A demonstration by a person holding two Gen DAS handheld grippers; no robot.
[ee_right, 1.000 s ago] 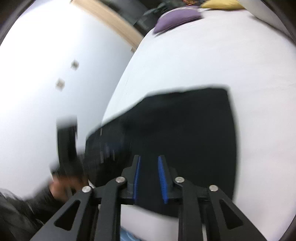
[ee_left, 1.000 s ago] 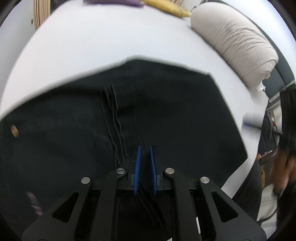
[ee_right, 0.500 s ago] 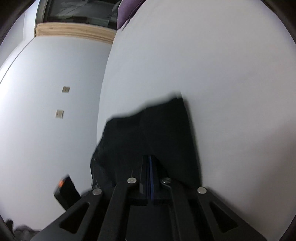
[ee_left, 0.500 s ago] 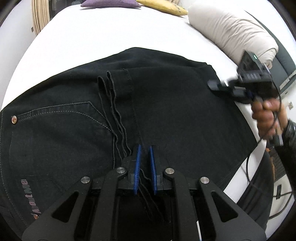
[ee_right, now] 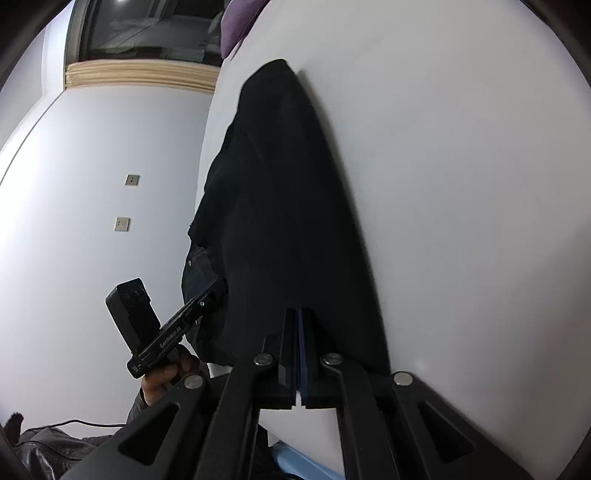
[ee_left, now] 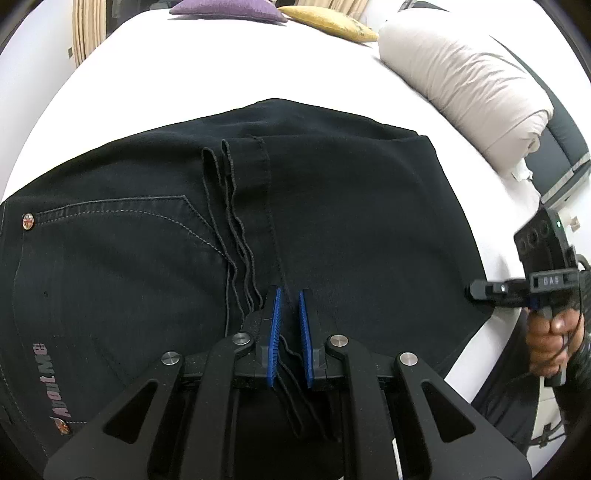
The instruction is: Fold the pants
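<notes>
Wrist views over a white bed [ee_left: 122,92]. We are gripping the black pants [ee_left: 351,229] with the left gripper [ee_left: 288,332]: its blue pads [ee_left: 274,332] are standing a narrow gap apart, pinching the stacked hem edges [ee_left: 236,221] that are running between them and trailing back below the jaws. The pants are lying folded and flat on the bed, spreading ahead of and to both sides of these jaws; a stitched pocket [ee_left: 122,236] with a rivet is lying to the left of the jaws, and lettering is showing at the lower left. Far beyond the jaws we are seeing a purple cushion [ee_left: 225,11], a yellow cushion [ee_left: 328,24] and a rolled beige duvet [ee_left: 465,85]. To the right of the jaws our right hand [ee_left: 554,332] is holding the right gripper [ee_right: 298,325] at the pants' edge. In that gripper's own view its jaws are pressing fully together, with dark cloth directly ahead of the tips; we cannot tell whether any cloth is caught between them. To their left our left hand [ee_right: 166,373] is holding its tool against the pants, in front of a white wall [ee_right: 74,184].
</notes>
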